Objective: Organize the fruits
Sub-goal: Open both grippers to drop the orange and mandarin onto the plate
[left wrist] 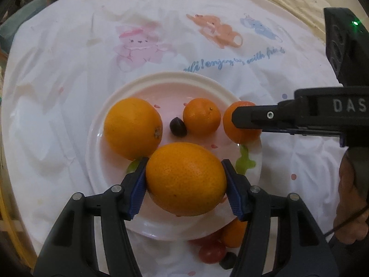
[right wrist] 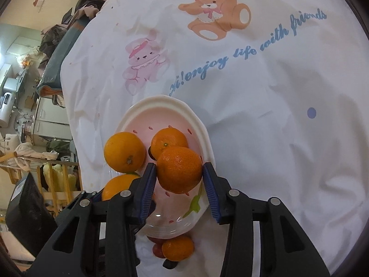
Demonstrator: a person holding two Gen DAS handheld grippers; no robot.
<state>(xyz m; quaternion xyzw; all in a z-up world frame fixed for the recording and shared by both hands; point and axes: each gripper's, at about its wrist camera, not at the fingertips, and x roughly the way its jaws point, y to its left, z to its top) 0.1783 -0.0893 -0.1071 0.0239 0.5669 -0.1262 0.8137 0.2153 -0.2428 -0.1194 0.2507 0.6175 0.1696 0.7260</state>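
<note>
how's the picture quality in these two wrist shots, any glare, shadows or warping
Left wrist: sharp, strong fisheye bending, small glare spots on the plate rim. Right wrist: sharp too, soft shadows on the white cloth, text curves with the lens; background room at left is dimmer.

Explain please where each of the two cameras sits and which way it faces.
Left wrist: sits on the left gripper, looking steeply down at the plate; its fingers clamp a large orange, and a hand shows.
Right wrist: sits on the right gripper, looking down; its fingers flank a mandarin.
Shared: plate, fruits, bear-print cloth.
</note>
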